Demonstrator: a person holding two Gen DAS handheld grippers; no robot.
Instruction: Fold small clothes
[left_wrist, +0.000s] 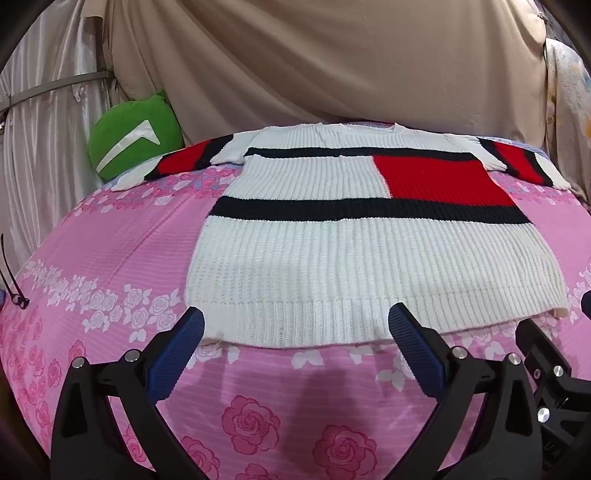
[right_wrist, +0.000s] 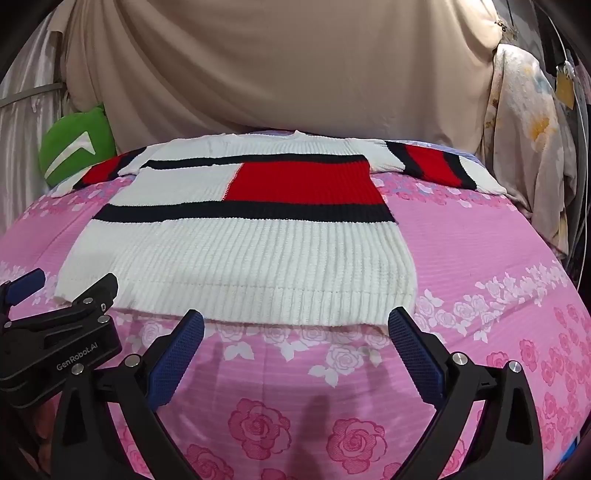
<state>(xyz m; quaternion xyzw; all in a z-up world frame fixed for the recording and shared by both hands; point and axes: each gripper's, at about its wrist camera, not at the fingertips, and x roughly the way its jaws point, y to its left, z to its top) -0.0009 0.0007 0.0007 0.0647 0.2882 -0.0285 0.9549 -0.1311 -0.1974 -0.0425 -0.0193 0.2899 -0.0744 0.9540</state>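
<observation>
We see a white ribbed knit sweater (left_wrist: 332, 254) with black bands and a red block lying flat, face up, on the pink rose-printed bed sheet (left_wrist: 110, 254), with both sleeves spread out toward the far corners of the bed. Its ribbed hem runs along the near edge of the bed, and its collar points toward the far edge. We hold the left gripper (left_wrist: 295, 325) just before the hem with its blue-padded fingers (left_wrist: 177, 354) spread wide apart, gripping nothing. The right gripper (right_wrist: 295, 325) sits beside it, equally spread and empty. A green cushion (left_wrist: 136, 136) leans at the far left corner against the beige draped cloth (left_wrist: 332, 62).
</observation>
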